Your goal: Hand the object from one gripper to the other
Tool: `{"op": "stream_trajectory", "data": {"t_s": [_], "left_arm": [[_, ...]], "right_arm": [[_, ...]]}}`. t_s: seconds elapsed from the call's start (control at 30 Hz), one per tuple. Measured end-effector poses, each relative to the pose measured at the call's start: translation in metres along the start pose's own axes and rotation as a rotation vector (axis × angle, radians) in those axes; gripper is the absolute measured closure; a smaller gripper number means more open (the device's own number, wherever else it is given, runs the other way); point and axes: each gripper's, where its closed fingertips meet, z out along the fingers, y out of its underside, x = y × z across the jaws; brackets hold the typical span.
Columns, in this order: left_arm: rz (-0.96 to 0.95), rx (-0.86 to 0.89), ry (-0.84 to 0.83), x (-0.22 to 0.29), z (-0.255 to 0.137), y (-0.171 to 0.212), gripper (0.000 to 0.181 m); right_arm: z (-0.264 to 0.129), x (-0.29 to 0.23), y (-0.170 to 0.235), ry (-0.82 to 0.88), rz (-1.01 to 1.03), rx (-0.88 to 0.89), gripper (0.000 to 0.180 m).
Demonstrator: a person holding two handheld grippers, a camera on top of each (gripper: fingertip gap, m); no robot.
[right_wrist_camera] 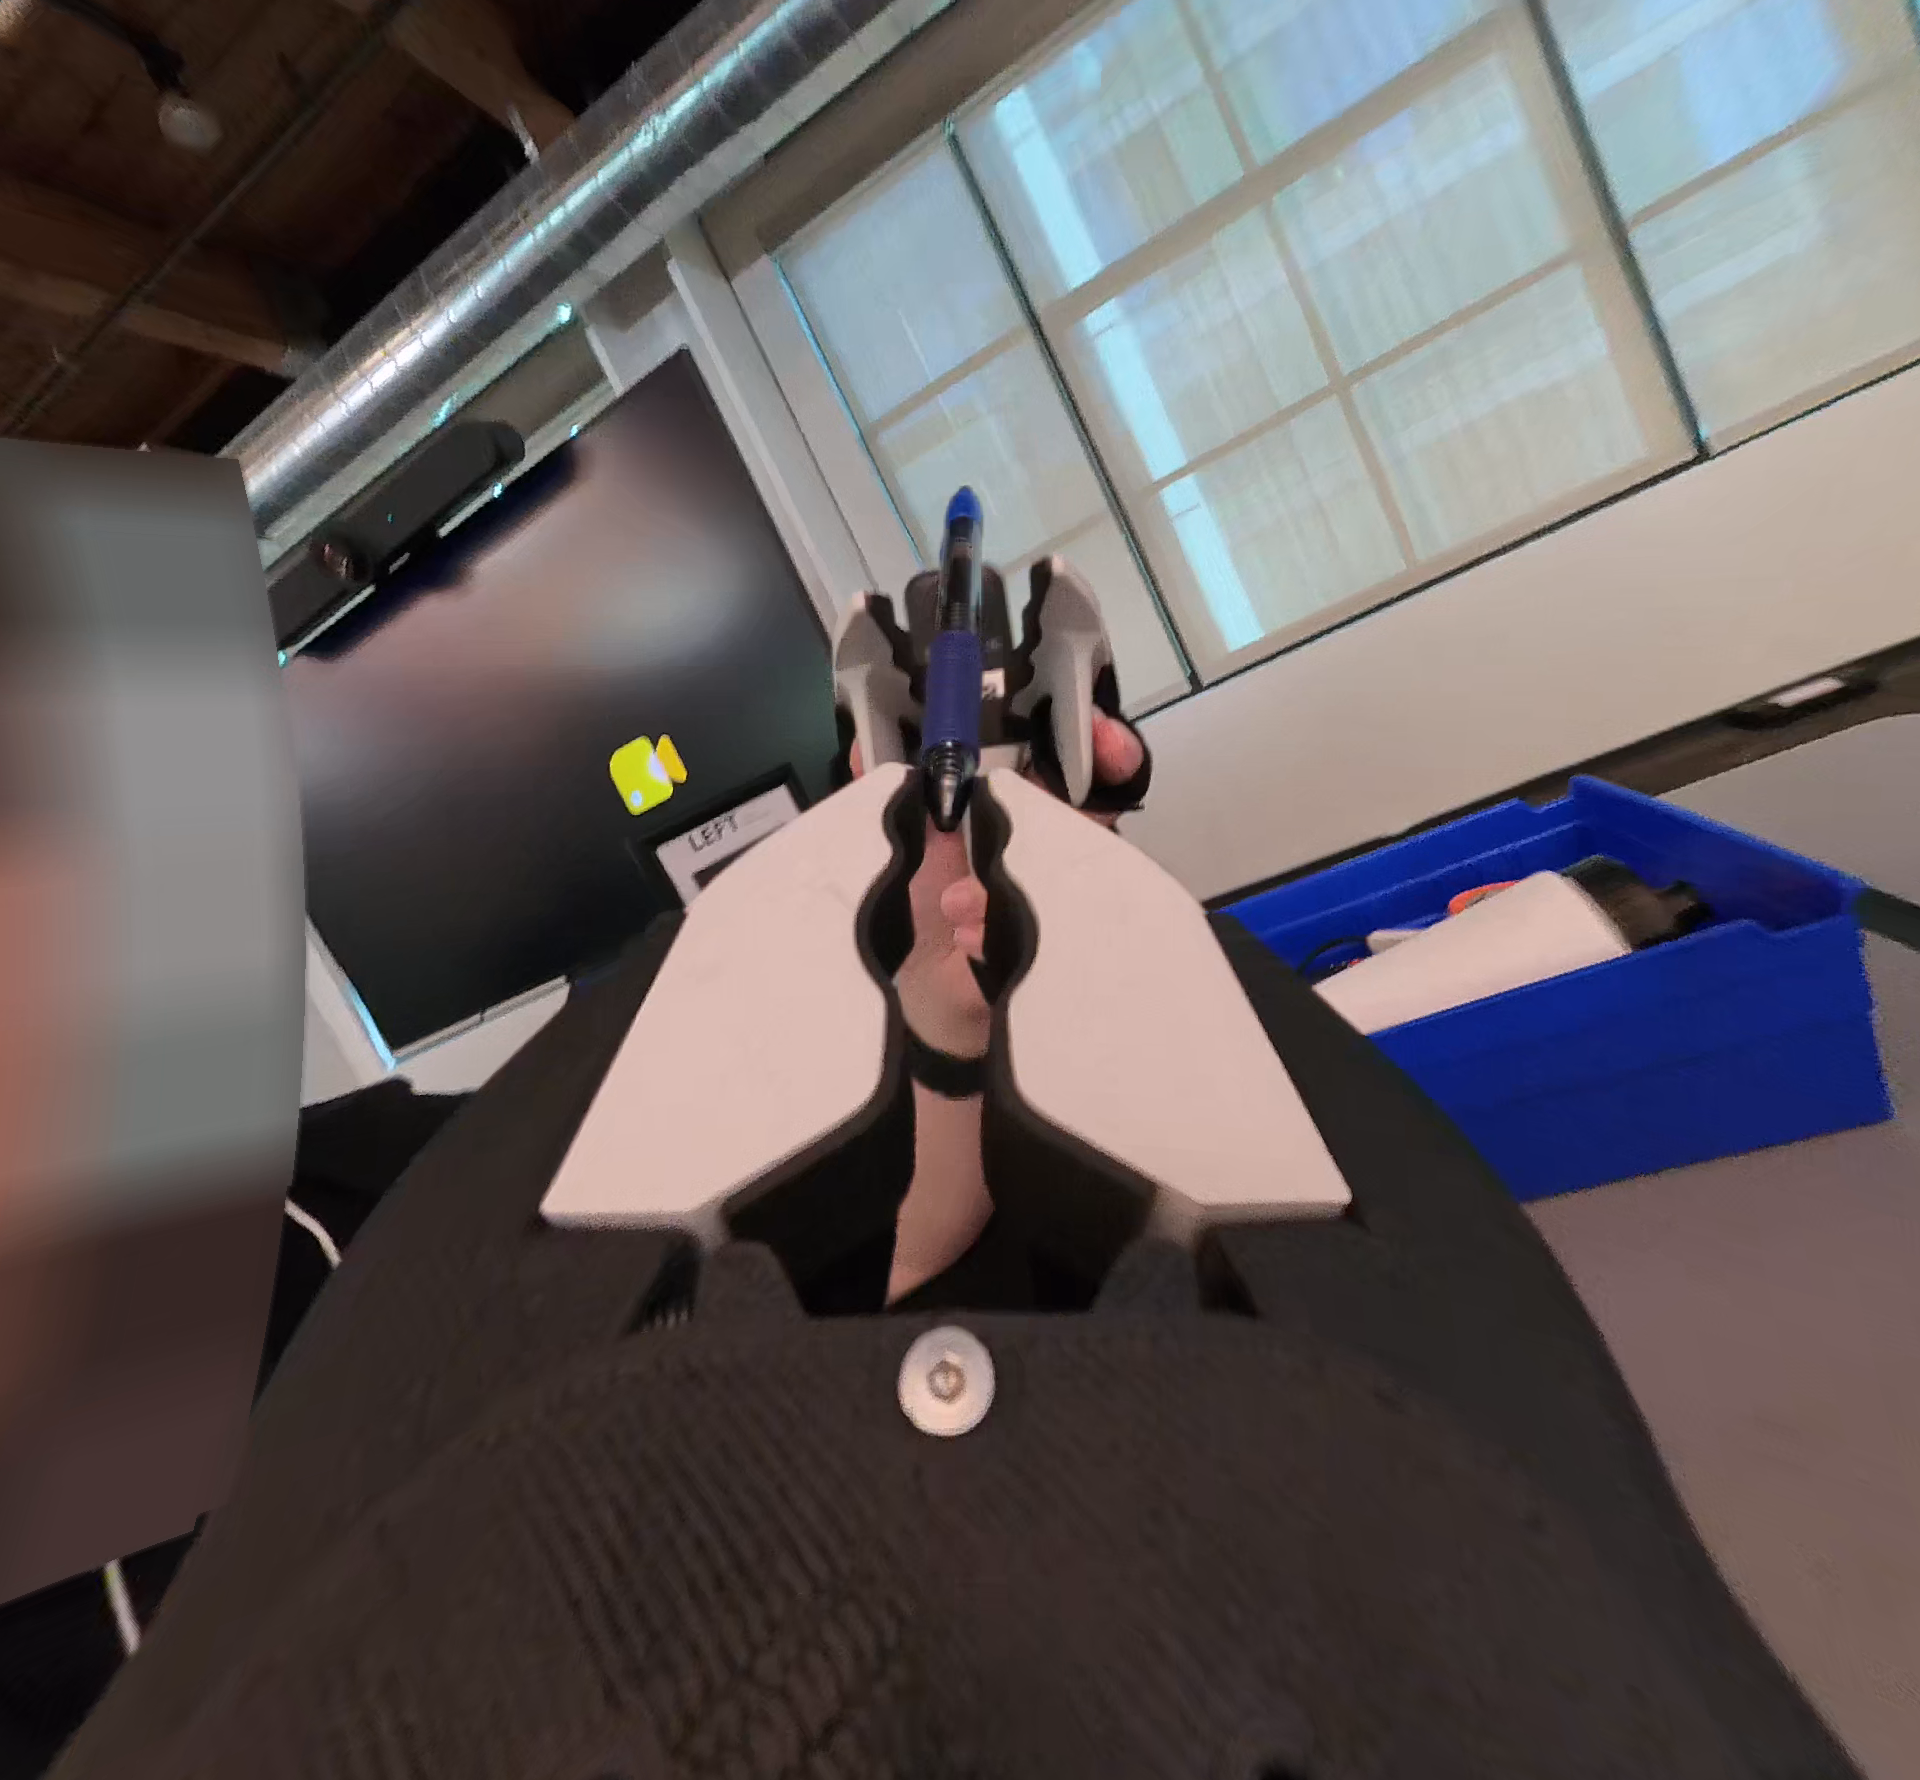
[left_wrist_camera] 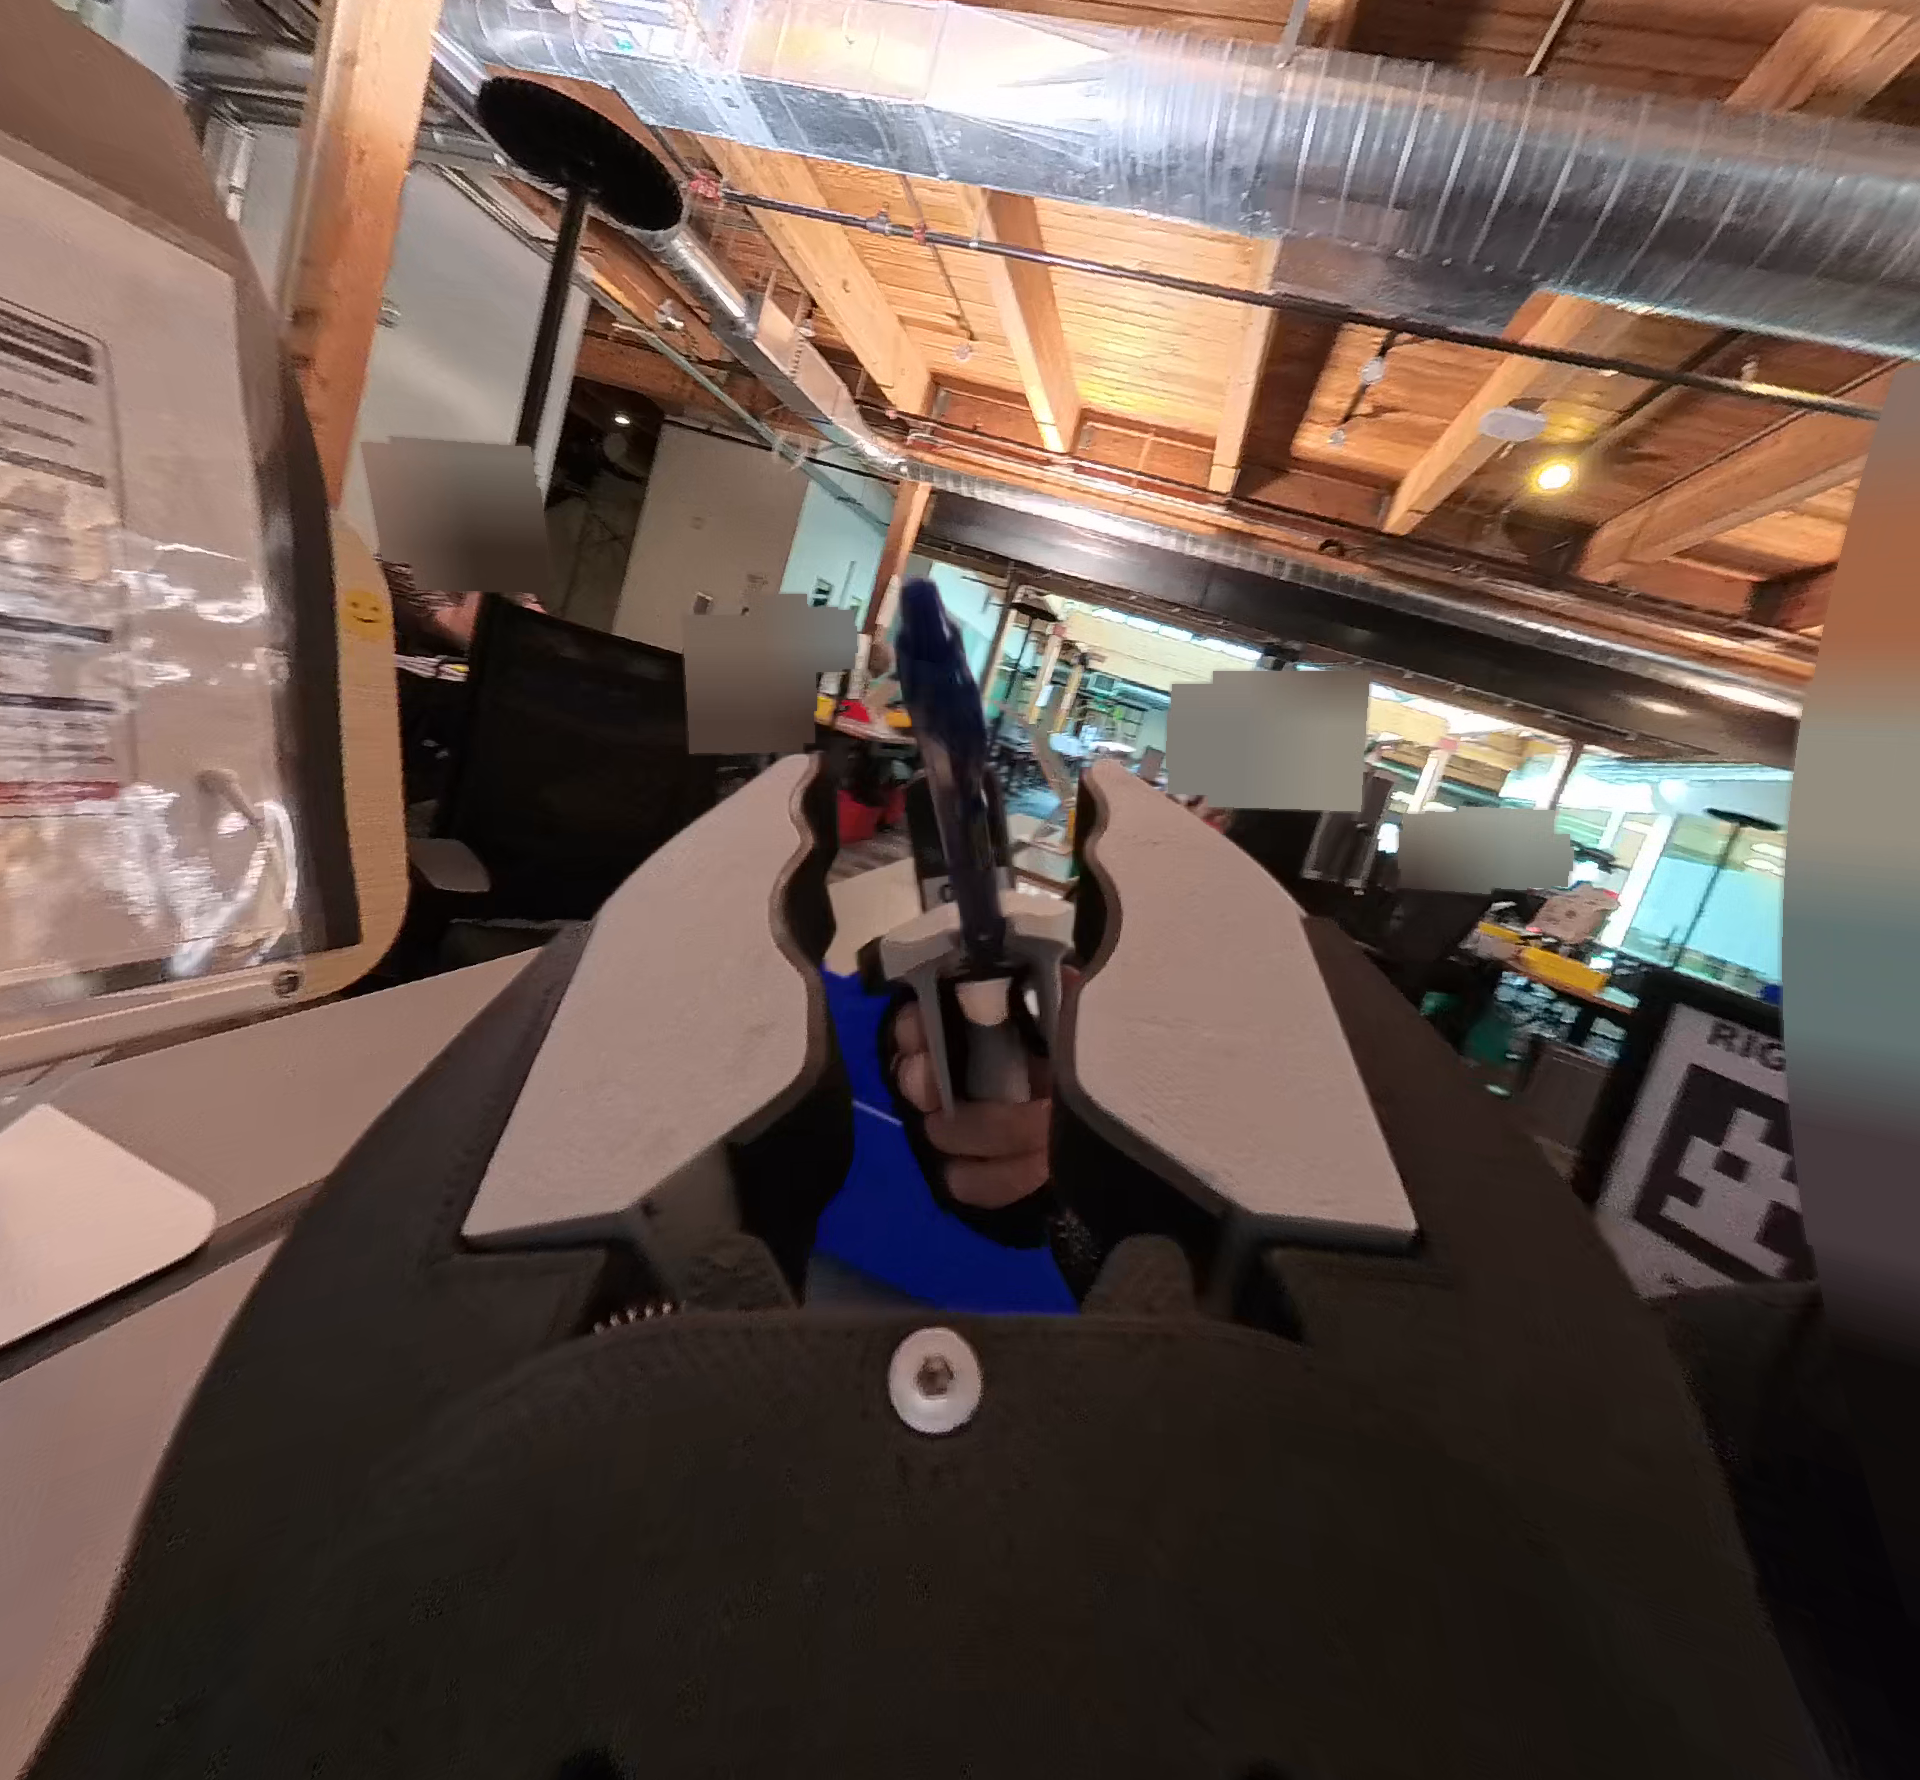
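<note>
A blue pen [right_wrist_camera: 951, 681] stands upright between the two grippers. My right gripper [right_wrist_camera: 945, 790] is shut on the pen's lower tip and holds it up. My left gripper [left_wrist_camera: 951, 774] is open, and its two grey fingers flank the pen without touching it. In the left wrist view the pen [left_wrist_camera: 940, 722] rises from the right gripper [left_wrist_camera: 982, 941], which a gloved hand holds farther off. In the right wrist view the left gripper [right_wrist_camera: 966, 681] faces me, with a finger on each side of the pen's rubber grip.
A blue bin [right_wrist_camera: 1662, 1034] with white items sits on the grey table [right_wrist_camera: 1766, 1315] at the right. A dark screen [right_wrist_camera: 540, 743] stands behind the pen. A board with plastic-covered sheets [left_wrist_camera: 156, 639] stands close on the left. A black-and-white marker card [left_wrist_camera: 1704, 1159] is at the right.
</note>
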Motion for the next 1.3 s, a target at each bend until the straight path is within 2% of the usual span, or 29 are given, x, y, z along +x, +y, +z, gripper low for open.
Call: {"op": "stream_trajectory", "data": {"t_s": [0.03, 0.27, 0.53, 0.67, 0.73, 0.83, 0.93, 1.03, 1.1, 1.2, 1.3], "left_arm": [[0.017, -0.004, -0.017, -0.003, 0.001, 0.003, 0.137], [0.01, -0.06, -0.008, -0.009, 0.019, 0.045, 0.14], [0.024, -0.037, 0.055, -0.003, 0.022, 0.052, 0.146], [0.038, -0.031, 0.1, 0.002, 0.021, 0.053, 0.167], [0.069, -0.04, 0.086, 0.0, 0.02, 0.054, 0.17], [0.114, -0.099, 0.013, -0.011, 0.018, 0.056, 0.17], [0.196, -0.154, -0.066, -0.021, 0.015, 0.056, 0.17], [0.271, -0.297, -0.108, -0.027, 0.016, 0.073, 0.17], [0.289, -0.395, -0.104, -0.027, 0.018, 0.09, 0.17], [0.267, -0.456, -0.076, -0.023, 0.022, 0.11, 0.17], [0.265, -0.494, -0.061, -0.021, 0.024, 0.121, 0.17]], "right_arm": [[-0.002, 0.003, -0.004, 0.012, -0.002, 0.027, 0.171], [-0.001, 0.011, 0.0, 0.015, -0.008, 0.098, 0.171], [0.008, 0.007, 0.013, -0.157, 0.231, 0.137, 0.171], [0.01, 0.005, 0.02, -0.246, 0.346, 0.143, 0.17], [0.012, 0.007, 0.024, -0.248, 0.365, 0.13, 0.171], [0.01, 0.019, 0.024, -0.127, 0.234, 0.105, 0.167], [0.004, 0.029, 0.013, 0.072, -0.03, 0.077, 0.148], [-0.003, 0.028, -0.002, 0.259, -0.338, 0.043, 0.145], [-0.004, 0.02, -0.008, 0.325, -0.511, 0.02, 0.145], [0.002, 0.014, -0.002, 0.354, -0.609, -0.065, 0.142], [0.003, 0.027, 0.01, 0.408, -0.584, -0.173, 0.138]]}}
